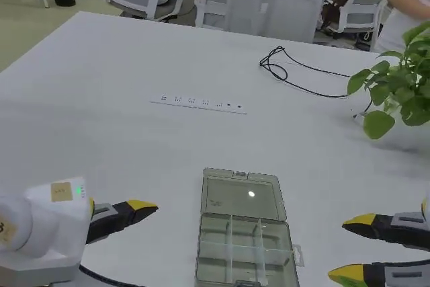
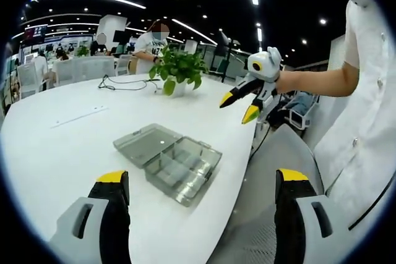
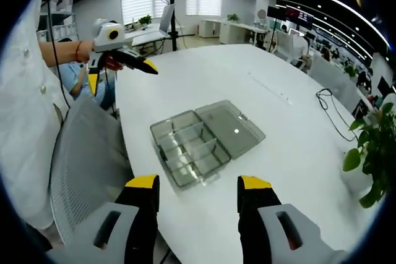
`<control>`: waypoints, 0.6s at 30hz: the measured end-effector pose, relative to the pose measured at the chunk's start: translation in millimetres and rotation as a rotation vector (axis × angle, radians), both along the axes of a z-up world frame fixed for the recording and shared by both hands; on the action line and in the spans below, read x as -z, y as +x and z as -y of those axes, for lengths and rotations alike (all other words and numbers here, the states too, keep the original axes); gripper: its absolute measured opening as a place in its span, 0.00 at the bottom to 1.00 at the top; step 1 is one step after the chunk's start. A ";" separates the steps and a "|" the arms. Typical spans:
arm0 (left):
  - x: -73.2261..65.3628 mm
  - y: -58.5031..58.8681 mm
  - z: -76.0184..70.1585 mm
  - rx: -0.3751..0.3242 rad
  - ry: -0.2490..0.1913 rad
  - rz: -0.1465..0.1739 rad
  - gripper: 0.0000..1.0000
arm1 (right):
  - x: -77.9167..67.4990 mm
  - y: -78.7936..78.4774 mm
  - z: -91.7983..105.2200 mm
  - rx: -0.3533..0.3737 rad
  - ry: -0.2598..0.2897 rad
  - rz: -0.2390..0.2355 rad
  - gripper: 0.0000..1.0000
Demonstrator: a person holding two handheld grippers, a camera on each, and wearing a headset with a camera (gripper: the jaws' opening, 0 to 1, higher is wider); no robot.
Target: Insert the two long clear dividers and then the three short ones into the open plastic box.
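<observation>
The clear plastic box [image 1: 245, 233] lies open near the table's front edge, its lid [image 1: 242, 196] folded flat away from me. Clear dividers [image 1: 246, 250] stand in the base and split it into compartments. My left gripper [image 1: 138, 210] hovers left of the box, open and holding nothing. My right gripper [image 1: 342, 249] hovers to the right, also open and holding nothing. In the left gripper view the box [image 2: 168, 160] sits ahead of the wide jaws [image 2: 201, 180], with the right gripper [image 2: 238, 106] beyond. The right gripper view shows the box [image 3: 204, 140] past its own gripper [image 3: 198, 183] and the left gripper [image 3: 120, 77] far off.
A white power strip [image 1: 198, 103] lies mid-table and a black cable [image 1: 295, 72] loops behind it. A potted green plant [image 1: 396, 92] stands at the right edge. Office chairs [image 1: 269, 11] line the far side. A grey mesh chair [image 3: 80, 165] is beside me.
</observation>
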State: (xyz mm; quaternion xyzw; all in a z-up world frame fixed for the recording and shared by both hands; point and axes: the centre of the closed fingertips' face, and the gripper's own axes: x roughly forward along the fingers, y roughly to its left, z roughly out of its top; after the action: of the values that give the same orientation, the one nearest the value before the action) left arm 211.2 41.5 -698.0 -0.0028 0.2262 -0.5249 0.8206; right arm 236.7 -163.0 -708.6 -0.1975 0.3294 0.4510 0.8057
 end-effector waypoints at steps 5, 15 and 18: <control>3.9 0.0 -1.5 -0.001 0.011 -0.005 1.00 | 1.6 -5.5 11.7 0.070 0.043 -0.009 0.57; 7.2 0.0 -1.2 -0.001 0.020 -0.013 1.00 | 14.5 -14.1 28.6 0.131 0.064 -0.026 0.64; 7.9 0.5 -1.2 0.000 0.025 -0.012 1.00 | 17.8 -15.6 29.5 0.140 0.065 -0.032 0.65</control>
State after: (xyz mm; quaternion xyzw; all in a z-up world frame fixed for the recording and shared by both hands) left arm 211.7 42.8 -706.0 0.0043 0.2376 -0.5219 0.8193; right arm 221.1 -192.5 -726.4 -0.1406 0.3402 0.4072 0.8359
